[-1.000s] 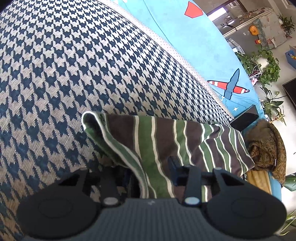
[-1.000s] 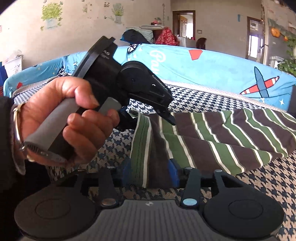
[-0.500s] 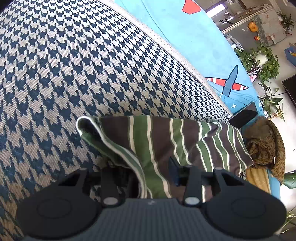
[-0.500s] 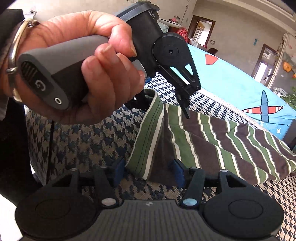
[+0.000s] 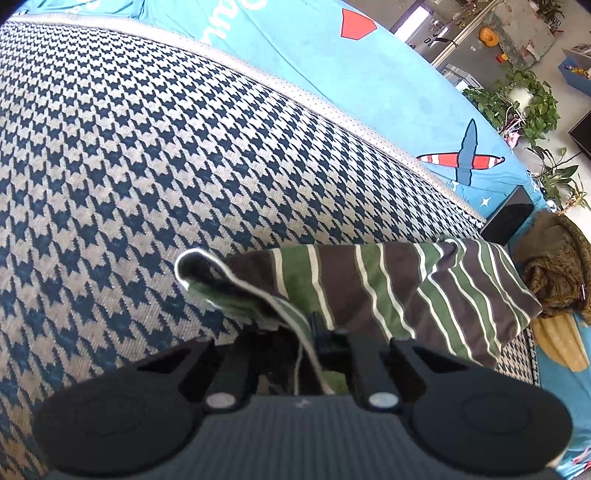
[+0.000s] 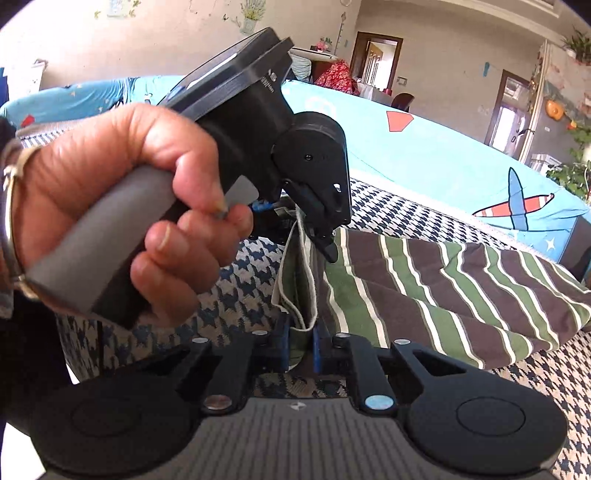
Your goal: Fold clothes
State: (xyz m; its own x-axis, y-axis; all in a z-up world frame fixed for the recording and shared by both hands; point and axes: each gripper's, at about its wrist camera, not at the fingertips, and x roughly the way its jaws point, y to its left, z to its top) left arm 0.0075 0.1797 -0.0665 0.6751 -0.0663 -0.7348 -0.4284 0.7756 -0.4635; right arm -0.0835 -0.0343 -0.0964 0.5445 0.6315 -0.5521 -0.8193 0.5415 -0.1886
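A lived-in home, seen from a sofa or bed in a family living area.

The near surface is a soft cushion in a blue and beige houndstooth cover [image 5: 155, 155], backed by a bright turquoise sheet [image 6: 436, 147] printed with a cartoon aeroplane, stars and a red shape. On the far side stand plain beige walls with flower and plant stickers [image 6: 251, 14], brown wooden door frames [image 6: 373, 55] opening to other rooms, and a heap of red patterned fabric [image 6: 338, 75] on furniture. At the right edge, leafy potted plants [image 5: 517, 99] stand on a pale tiled floor beside a grey fridge [image 5: 447, 40]. A striped garment [image 6: 461, 288] lies on the cushion, and an ochre patterned cloth [image 5: 557, 269] sits bunched at the far right.
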